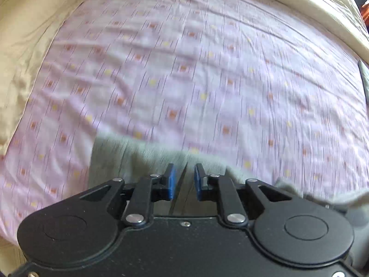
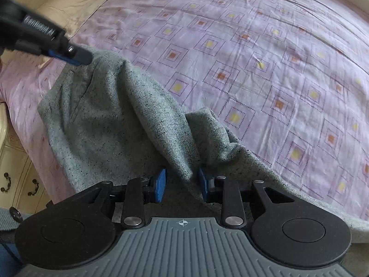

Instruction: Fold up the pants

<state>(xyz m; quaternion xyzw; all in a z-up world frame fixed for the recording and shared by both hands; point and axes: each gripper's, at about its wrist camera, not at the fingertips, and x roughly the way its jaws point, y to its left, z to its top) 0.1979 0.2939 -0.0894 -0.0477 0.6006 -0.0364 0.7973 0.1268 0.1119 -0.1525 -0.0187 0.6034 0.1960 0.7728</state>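
Bed (image 2: pixel 288 53): wide, spread with a lilac sheet (image 1: pixel 184 73) printed in nested squares with orange and yellow centres; lightly creased. Cream padded surround (image 1: pixel 25 37) along the far and left sides. Cream drawer chest (image 2: pixel 20 175) with dark handles at the lower left of the right wrist view, beside the bed.

Pants (image 2: pixel 110 120): grey flecked woven cloth, fairly thick, at the near edge of the bed. Partly lifted off the sheet, draped in a slack ridge between the two grippers, with one deep fold at the middle and a flatter panel hanging to the left. Seam or pocket line visible on the left panel. Waist and leg ends not distinguishable. Looks heavy enough to drape without springing back.

Step in hand, by judgement: early stage, cloth raised by two points for spreading or the first fold; no finished fold visible. Next move likely calls for both grips kept firm, the span drawn taut and level, then laid flat on the sheet with edges matched.

Left gripper (image 1: pixel 184 182): blue pads (image 1: pixel 171 182) narrowly apart in its own blurred view, with grey cloth in the gap; seen from the right wrist view at (image 2: pixel 78 56), tip at an upper corner of the pants, apparently pinching it.

Right gripper (image 2: pixel 182 184): blue pads moderately apart, a bunched fold of the pants between them; firm contact on both pads not confirmable.
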